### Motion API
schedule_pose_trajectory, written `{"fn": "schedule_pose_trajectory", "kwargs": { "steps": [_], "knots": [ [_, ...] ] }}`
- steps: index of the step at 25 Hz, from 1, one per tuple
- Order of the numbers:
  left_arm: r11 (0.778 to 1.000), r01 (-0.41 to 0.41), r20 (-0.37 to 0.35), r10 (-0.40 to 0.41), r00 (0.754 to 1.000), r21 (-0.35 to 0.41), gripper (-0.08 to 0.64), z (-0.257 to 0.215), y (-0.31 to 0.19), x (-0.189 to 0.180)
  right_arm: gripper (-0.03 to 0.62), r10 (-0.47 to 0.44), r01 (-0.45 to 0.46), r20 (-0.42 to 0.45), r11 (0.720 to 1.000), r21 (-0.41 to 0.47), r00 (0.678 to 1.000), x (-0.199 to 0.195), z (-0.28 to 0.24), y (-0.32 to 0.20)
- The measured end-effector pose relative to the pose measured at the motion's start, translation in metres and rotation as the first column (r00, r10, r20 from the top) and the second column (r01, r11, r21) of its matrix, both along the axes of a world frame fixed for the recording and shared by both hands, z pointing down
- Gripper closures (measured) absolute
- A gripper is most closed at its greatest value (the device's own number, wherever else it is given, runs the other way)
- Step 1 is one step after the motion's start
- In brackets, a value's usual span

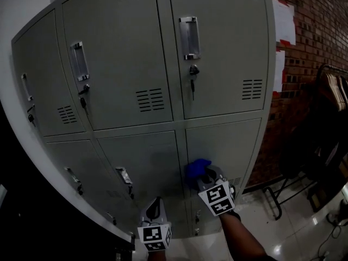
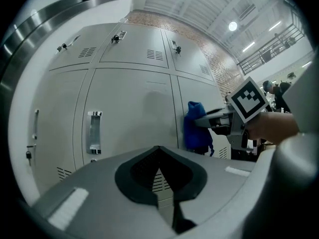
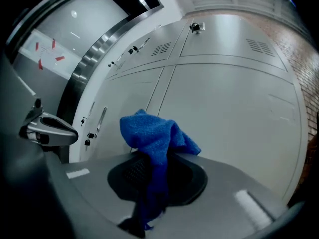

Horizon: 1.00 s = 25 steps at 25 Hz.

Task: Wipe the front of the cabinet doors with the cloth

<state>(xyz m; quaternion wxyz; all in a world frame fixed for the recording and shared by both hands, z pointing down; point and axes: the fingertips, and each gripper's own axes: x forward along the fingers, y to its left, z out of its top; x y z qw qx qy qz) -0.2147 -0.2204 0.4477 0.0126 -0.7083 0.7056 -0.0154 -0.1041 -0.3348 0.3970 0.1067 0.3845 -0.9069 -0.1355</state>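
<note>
Item: grey locker cabinet (image 1: 217, 64), two tiers of steel doors, each with a recessed pull handle (image 1: 189, 37), a lock with its key hanging in it (image 1: 192, 83) and a louvred vent (image 1: 252, 89); it stands against a brick wall (image 1: 315, 26). Item: blue cloth (image 1: 196, 168), a knitted or microfibre weave, bunched rather than spread flat. It is pinched in the right hand-held gripper (image 1: 208, 175), whose jaws are pressed onto a fold near the cloth's middle, so a loose wad stands proud of the tips as the working face while the tail hangs down between the jaws. The wad is held up at the upper left corner of the lower right door (image 1: 228, 145), just beside the seam with the lower middle door (image 1: 147, 162). It appears to touch the panel, though the dim head view does not settle this. Starting at a top corner probably lets the strokes run across and down the door. Item: left hand-held gripper (image 1: 155, 206), jaws pressed together on nothing, pointed at the lower middle door and held low, well clear of the cloth. It has no part in the wipe and is likely parked there so that it does not block the right gripper's sweep. Judged progress: the upper doors are not yet reached.
</note>
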Motion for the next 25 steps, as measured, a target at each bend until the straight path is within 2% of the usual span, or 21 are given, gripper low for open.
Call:
{"fn": "schedule_pose_trajectory", "kwargs": {
  "steps": [7,19,25],
  "knots": [
    [1.000,-0.018,-0.012,0.018,1.000,0.001,0.549,0.000,-0.007,0.011,0.537,-0.018,0.018,-0.013,1.000,-0.008,1.000,0.018,0.000,-0.001],
    [0.997,-0.083,-0.034,0.083,0.996,0.007,0.549,0.001,-0.020,0.059,0.532,0.184,-0.184,0.010,0.982,-0.043,0.983,0.136,0.003,-0.037],
    [0.996,-0.094,-0.019,0.094,0.995,0.000,0.549,0.002,-0.023,0.073,0.529,0.274,-0.275,-0.029,0.961,-0.032,0.961,0.181,0.009,-0.051]
  ]
}}
